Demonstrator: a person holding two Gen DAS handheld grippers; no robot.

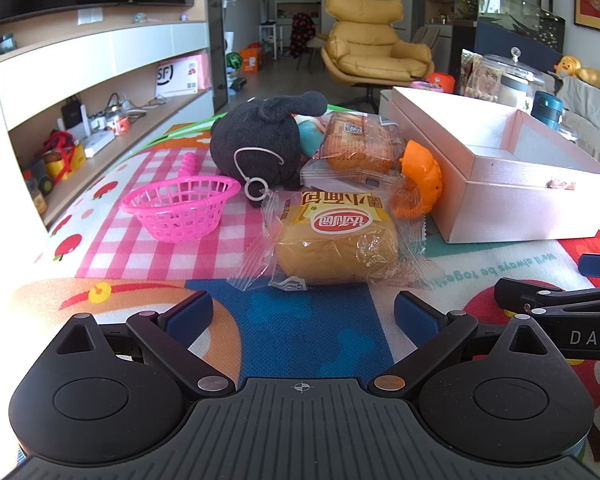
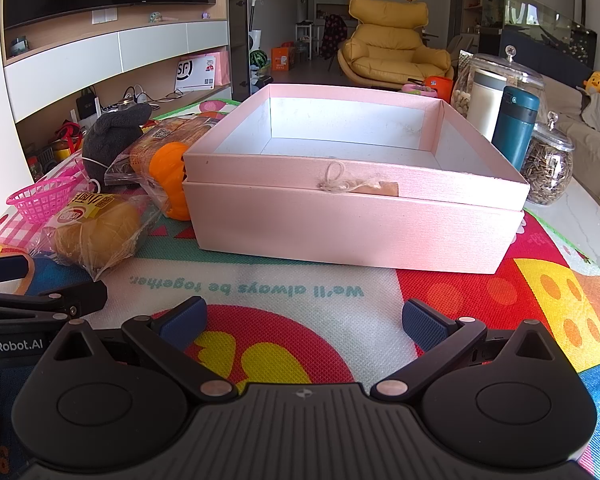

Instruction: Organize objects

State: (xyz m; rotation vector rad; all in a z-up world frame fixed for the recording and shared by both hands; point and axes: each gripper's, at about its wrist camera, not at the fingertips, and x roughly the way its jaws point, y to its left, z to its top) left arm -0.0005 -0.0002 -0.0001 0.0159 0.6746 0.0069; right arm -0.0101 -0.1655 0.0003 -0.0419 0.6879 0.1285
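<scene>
A wrapped bread bun [image 1: 332, 240] lies on the play mat just ahead of my open, empty left gripper [image 1: 303, 316]. Behind it are a second bread packet [image 1: 356, 144], a black plush toy [image 1: 260, 144], an orange pumpkin toy [image 1: 420, 180] and a pink plastic basket [image 1: 180, 208]. An open, empty pink box [image 2: 356, 220] stands straight ahead of my open, empty right gripper [image 2: 303, 322]; it also shows at the right of the left wrist view [image 1: 512, 200]. The bun [image 2: 96, 236], the basket [image 2: 44, 198], the plush toy [image 2: 112, 136] and the pumpkin toy [image 2: 168, 168] lie left of the box.
Glass jars [image 2: 548, 168], a teal flask [image 2: 514, 128] and a white cup [image 2: 488, 104] stand behind the box at the right, near the table edge. The colourful mat [image 2: 300, 292] covers the table. Shelves, a yellow armchair [image 1: 372, 48] and a sofa lie beyond.
</scene>
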